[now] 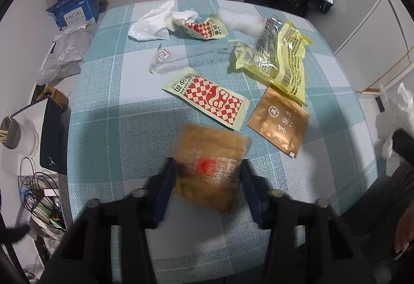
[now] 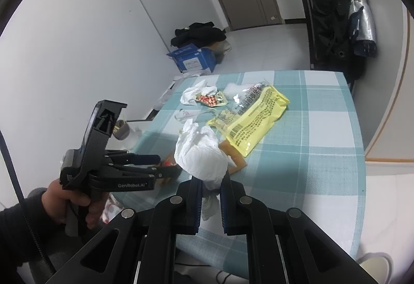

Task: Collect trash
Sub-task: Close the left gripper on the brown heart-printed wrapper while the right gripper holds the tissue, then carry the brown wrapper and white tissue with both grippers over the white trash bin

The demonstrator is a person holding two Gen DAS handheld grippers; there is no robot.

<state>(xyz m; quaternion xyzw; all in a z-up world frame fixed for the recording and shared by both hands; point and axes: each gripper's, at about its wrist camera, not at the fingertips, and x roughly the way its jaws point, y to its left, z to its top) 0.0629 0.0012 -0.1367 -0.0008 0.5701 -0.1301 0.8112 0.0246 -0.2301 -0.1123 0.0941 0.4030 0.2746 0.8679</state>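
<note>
Left tongs (image 1: 205, 175) released, jaws straddling a blurred brown wrapper (image 1: 211, 167) at the near edge of the desk (image 1: 103, 128). Right tongs (image 2: 210, 193) clenched on a white tissue wad (image 2: 201, 154), held above the desk.

For the step in hand, probably best: lower the left jaws flat to the cloth, one either side of the brown wrapper, pinch across its short width and lift only once the film buckles. Keep the right wad held high and clear of the left tongs.

Counted on the desk, left view: two red-checked sachets (image 1: 207, 99), one nearer, one farther (image 1: 200, 27); one copper sachet (image 1: 279, 121); one yellow bag (image 1: 282, 58); one crumpled tissue (image 1: 152, 22); one cotton-like tuft (image 1: 240, 20); one clear scrap (image 1: 161, 58). Plus the brown wrapper and the held wad.
</note>
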